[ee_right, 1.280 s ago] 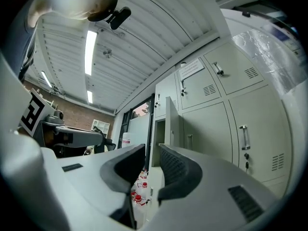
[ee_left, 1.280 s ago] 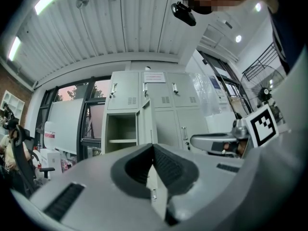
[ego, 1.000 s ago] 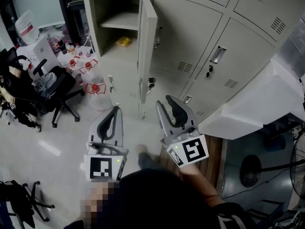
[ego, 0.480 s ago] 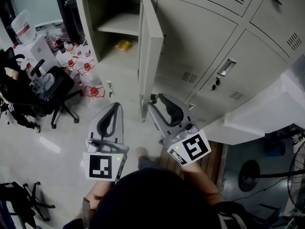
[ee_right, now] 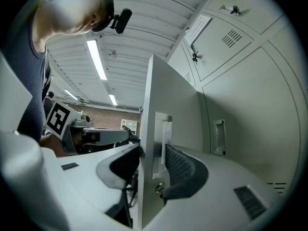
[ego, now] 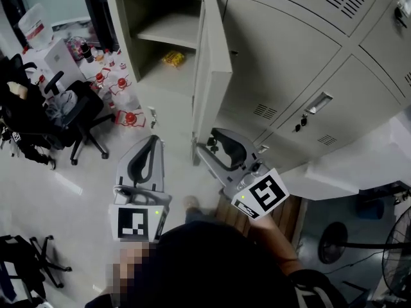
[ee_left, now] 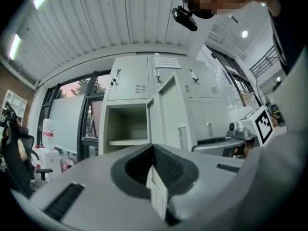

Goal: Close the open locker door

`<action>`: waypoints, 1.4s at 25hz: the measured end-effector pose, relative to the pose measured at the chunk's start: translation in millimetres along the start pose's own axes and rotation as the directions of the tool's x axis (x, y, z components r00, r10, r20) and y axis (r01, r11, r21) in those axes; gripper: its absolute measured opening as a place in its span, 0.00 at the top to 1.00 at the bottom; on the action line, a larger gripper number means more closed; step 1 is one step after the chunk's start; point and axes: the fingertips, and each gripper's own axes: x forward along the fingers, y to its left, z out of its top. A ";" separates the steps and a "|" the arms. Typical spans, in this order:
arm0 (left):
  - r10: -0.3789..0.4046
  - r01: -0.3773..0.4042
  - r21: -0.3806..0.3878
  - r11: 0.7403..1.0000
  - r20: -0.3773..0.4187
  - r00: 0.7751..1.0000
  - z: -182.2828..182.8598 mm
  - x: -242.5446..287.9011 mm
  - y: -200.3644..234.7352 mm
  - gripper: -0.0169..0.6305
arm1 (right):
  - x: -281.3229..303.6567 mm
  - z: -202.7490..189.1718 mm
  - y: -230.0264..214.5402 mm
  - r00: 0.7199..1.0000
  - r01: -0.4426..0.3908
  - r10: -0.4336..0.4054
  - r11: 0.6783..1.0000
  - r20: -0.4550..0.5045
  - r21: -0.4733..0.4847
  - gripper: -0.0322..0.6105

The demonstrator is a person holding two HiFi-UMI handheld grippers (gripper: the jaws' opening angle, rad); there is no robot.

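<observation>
- Door (ego: 215,63) on the locker (ego: 125,56) is swung right out, edge-on to the person. Its long axis is upright, and in the head view it runs up toward 12 o'clock from the right gripper (ego: 207,140).
- Right gripper's jaws have just been opening and stand wide apart. They straddle the door's free edge, with the latch plate (ee_right: 161,129) between them, and the pads don't look to be squeezing.
- Left gripper (ego: 153,143) sits at 9 o'clock of the right one, jaws together on nothing, well apart from the door.
- Open compartment (ego: 160,37) lies around 10–11 o'clock from that free edge, so I'd say the edge has to swing that way.
- Right hand's clearly the nearer one, and its jaw on the door's 3 o'clock face looks like the one to shove with.
</observation>
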 end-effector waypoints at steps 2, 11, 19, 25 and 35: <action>0.020 -0.020 0.004 1.000 -0.006 1.000 -1.7 1.6 7.2 0.97 | 7.0 -1.7 2.2 0.999 -0.031 0.031 0.999 0.005 0.007 0.70; 0.173 -0.173 0.011 0.985 -0.011 0.985 -5.2 -8.0 49.5 0.97 | 45.6 -2.6 23.0 0.997 -0.074 0.074 0.997 0.012 -0.008 0.74; 0.337 -0.336 0.023 0.942 -0.026 0.941 -7.8 -36.1 81.7 0.97 | 83.9 -4.8 35.6 0.999 -0.033 0.033 0.999 -0.022 -0.003 0.75; 0.449 -0.449 0.021 0.893 -0.017 0.893 -9.7 -56.2 100.5 0.97 | 114.5 -7.3 44.4 0.998 -0.057 0.058 0.998 -0.017 0.004 0.76; 0.546 -0.547 0.031 0.837 0.022 0.837 -5.5 -68.8 121.9 0.97 | 147.8 -6.2 52.9 0.993 -0.117 0.117 0.993 0.016 0.009 0.77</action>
